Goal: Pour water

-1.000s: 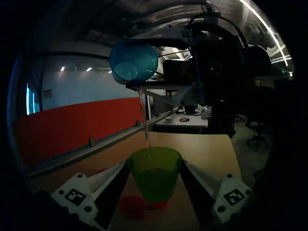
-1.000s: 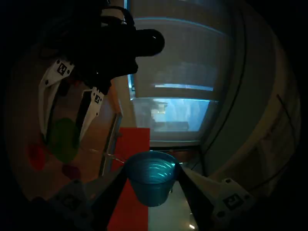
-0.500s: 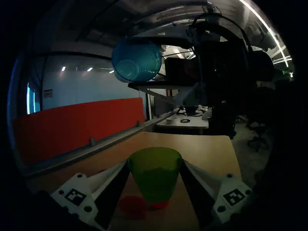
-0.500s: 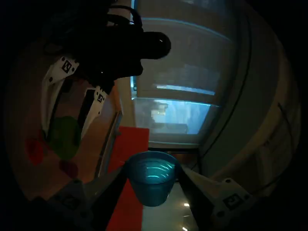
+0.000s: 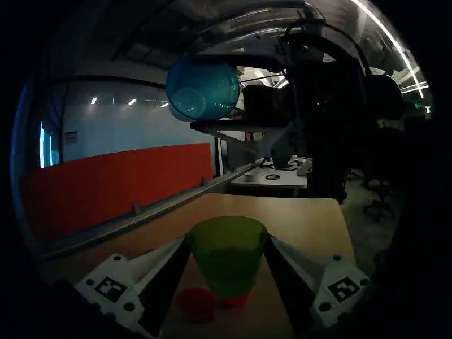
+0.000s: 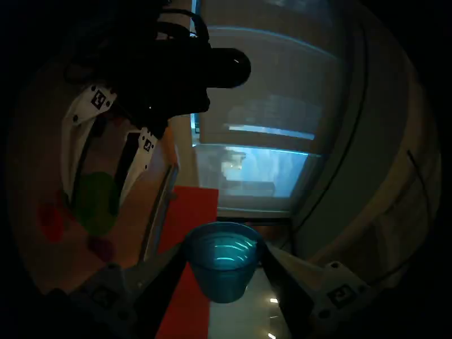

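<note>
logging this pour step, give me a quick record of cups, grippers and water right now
left gripper: shut on green cup, upright
right gripper: shut on blue cup, tipped on its side above the green cup
water stream: none visible
table: wooden, small red object beside green cup's base

Table (image 5: 305, 217): light wood top, rounded far corner. Lying on it: one low round red object (image 5: 195, 298), nearest the camera in the left gripper view, and a second red piece (image 5: 237, 300) just beside it, partly hidden. Dim light; what either is cannot be told.
</note>
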A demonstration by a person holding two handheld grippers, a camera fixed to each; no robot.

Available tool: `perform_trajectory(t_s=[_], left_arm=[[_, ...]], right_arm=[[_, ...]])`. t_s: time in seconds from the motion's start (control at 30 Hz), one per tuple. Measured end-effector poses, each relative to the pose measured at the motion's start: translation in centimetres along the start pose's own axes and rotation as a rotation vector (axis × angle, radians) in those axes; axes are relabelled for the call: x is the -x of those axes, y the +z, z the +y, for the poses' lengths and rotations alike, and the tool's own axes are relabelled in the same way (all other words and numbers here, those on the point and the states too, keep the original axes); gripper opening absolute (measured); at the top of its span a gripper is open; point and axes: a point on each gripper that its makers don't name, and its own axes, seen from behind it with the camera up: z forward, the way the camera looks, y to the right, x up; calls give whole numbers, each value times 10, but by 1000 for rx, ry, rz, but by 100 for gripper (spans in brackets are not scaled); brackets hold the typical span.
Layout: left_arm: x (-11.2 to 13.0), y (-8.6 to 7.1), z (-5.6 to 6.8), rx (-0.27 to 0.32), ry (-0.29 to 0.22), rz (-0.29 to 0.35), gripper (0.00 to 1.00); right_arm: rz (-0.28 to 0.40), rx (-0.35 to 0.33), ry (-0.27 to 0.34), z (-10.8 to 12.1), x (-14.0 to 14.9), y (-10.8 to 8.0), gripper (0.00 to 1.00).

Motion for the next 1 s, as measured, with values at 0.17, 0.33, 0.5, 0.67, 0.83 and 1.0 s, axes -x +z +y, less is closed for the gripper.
perform_trajectory(t_s=[0.17, 0.33, 0.5, 0.67, 0.83, 1.0], left_arm=[[-1, -1, 1, 3, 2, 0, 88], [-2, -2, 2, 3, 6, 0, 88], [-4, -2, 1, 0, 9, -2, 88], [-5, -3, 1, -1, 11, -1, 88], [-5, -4, 0, -2, 12, -3, 88], [-5, -5, -1, -4, 16, -5, 88]], right_arm=[[4, -8, 75, -3, 1, -2, 91], [10, -11, 189, -5, 0, -4, 91], [18, -10, 320, -7, -2, -7, 91], [8, -12, 475, -13, 0, -10, 91], [6, -2, 641, -17, 3, -13, 91], [-18, -15, 819, -26, 10, -13, 91]])
